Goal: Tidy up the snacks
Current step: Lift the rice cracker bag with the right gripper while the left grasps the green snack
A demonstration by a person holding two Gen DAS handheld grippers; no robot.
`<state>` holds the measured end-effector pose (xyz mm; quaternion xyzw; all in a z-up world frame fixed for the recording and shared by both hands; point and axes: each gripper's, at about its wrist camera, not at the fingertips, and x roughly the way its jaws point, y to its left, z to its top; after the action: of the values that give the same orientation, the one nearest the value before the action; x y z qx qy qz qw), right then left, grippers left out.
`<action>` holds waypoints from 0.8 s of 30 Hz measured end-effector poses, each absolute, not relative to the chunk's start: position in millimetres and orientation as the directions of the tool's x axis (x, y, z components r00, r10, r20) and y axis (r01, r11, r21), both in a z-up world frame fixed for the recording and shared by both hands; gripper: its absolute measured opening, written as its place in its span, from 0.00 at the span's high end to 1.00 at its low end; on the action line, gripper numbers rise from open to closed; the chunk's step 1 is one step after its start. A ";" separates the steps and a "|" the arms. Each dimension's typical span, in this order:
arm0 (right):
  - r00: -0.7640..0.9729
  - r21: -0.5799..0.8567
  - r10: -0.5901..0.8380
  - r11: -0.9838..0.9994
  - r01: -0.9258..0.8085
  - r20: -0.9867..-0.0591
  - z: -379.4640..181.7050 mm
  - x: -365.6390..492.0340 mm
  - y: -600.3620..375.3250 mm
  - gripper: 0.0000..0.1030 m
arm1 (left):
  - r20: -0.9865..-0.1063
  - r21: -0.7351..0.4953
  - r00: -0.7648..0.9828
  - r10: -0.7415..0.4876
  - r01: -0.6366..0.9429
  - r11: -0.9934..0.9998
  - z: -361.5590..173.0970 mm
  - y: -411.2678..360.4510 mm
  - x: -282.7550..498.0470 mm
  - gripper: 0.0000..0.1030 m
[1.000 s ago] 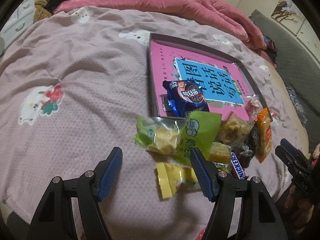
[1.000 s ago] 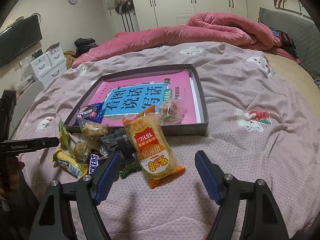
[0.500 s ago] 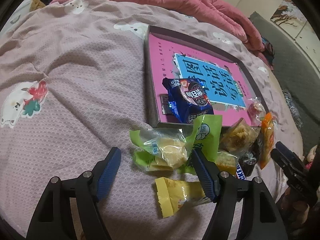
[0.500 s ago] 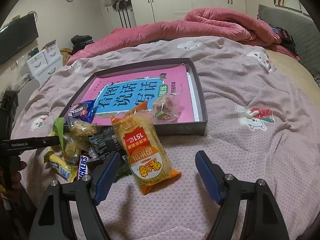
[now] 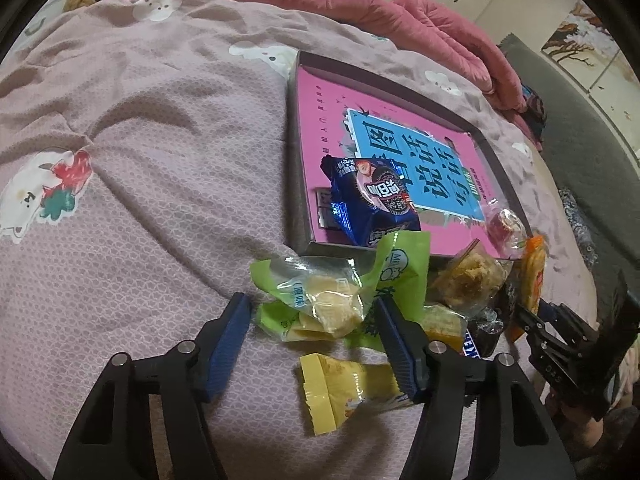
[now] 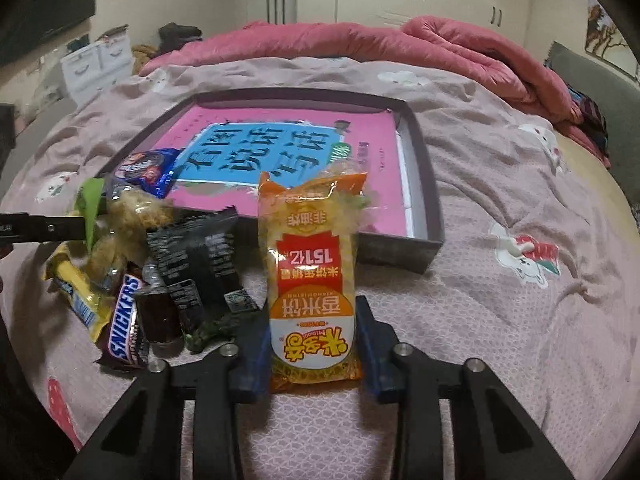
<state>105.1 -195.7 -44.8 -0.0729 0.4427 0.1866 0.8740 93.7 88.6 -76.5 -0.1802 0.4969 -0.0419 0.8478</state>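
Observation:
My left gripper point(image 5: 312, 304) is closing around a green-edged clear pastry pack point(image 5: 320, 304); its pads do not clamp the pack. The pack lies on the bedsheet at the left of a snack pile. My right gripper point(image 6: 312, 316) is closing on an orange rice-cracker pack point(image 6: 312, 260), and both pads press its lower end. Behind the pile sits a dark tray point(image 6: 424, 200) lined with a pink book. It holds a blue cookie pack point(image 5: 368, 200) and a red candy point(image 5: 504, 224). The pile also includes a Snickers bar point(image 6: 124, 320), a black pack point(image 6: 196, 256) and a yellow pack point(image 5: 340, 384).
All of it rests on a pinkish bedsheet point(image 5: 160, 160) with cartoon prints. A rolled pink duvet point(image 6: 400, 40) lies along the far side. White drawers point(image 6: 96, 60) stand at the back left, and a grey headboard point(image 5: 580, 152) runs along the right.
The right jaws went from wide apart to closed on the orange pack, which now stands more upright. The left gripper edged toward the green pack and its jaws narrowed.

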 end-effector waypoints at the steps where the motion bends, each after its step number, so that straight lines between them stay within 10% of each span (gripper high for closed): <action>1: 0.548 0.046 0.273 0.920 -0.390 -0.791 -41.7 103.7 -197.7 0.65 | -0.826 -0.350 0.503 -0.253 -0.105 0.931 -76.1 88.6 93.5 0.43; 10: 0.559 0.158 0.352 0.917 -0.366 -0.750 -24.9 95.0 -211.8 0.65 | -0.820 -0.340 0.512 -0.255 -0.079 0.937 -73.5 83.6 90.5 0.61; 24: 0.591 0.217 0.395 0.911 -0.351 -0.703 -11.1 90.7 -219.1 0.65 | -0.798 -0.337 0.550 -0.245 -0.070 0.939 -55.9 85.8 75.8 0.63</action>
<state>90.7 -219.1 -11.1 0.0273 0.4009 0.2092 0.8915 75.8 85.8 -55.9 -0.1671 0.4715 -0.0508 0.8644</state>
